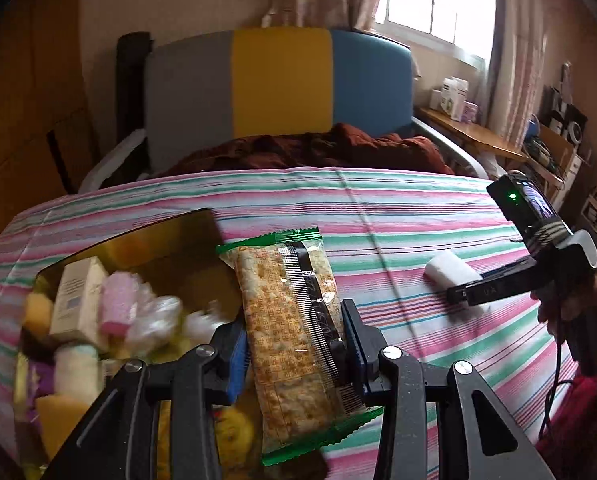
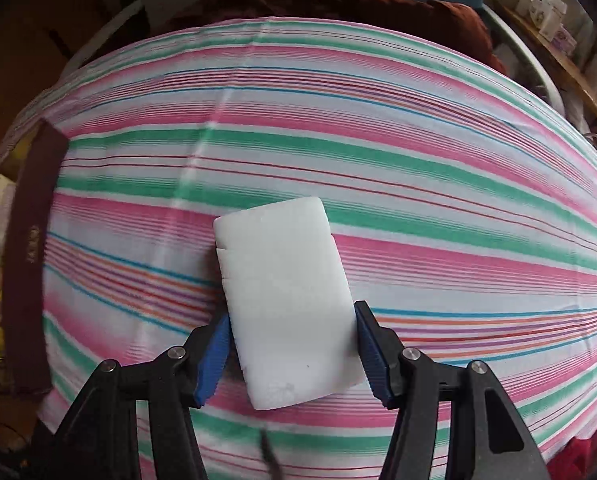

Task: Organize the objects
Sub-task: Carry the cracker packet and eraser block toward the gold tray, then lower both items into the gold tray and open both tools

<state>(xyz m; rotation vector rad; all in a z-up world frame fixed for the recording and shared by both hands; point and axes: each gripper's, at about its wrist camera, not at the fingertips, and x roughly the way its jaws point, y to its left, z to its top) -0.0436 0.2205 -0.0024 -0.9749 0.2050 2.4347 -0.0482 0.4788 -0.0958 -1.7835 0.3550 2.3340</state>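
Note:
My left gripper (image 1: pixel 294 344) is shut on a green-edged cracker packet (image 1: pixel 286 320) and holds it above the right edge of a gold-lined box (image 1: pixel 178 240) that holds several small items. My right gripper (image 2: pixel 292 350) has its blue pads against both sides of a white foam block (image 2: pixel 282 300) that rests on the striped bedsheet (image 2: pixel 418 160). The same block (image 1: pixel 450 272) and right gripper (image 1: pixel 464 294) show at the right of the left wrist view.
The bed has a grey, yellow and blue headboard (image 1: pixel 278 80) and a crumpled dark red blanket (image 1: pixel 338 148) at its far end. A wooden side table (image 1: pixel 470 132) with small boxes stands at the right. The box's dark rim (image 2: pixel 30 240) is at the left.

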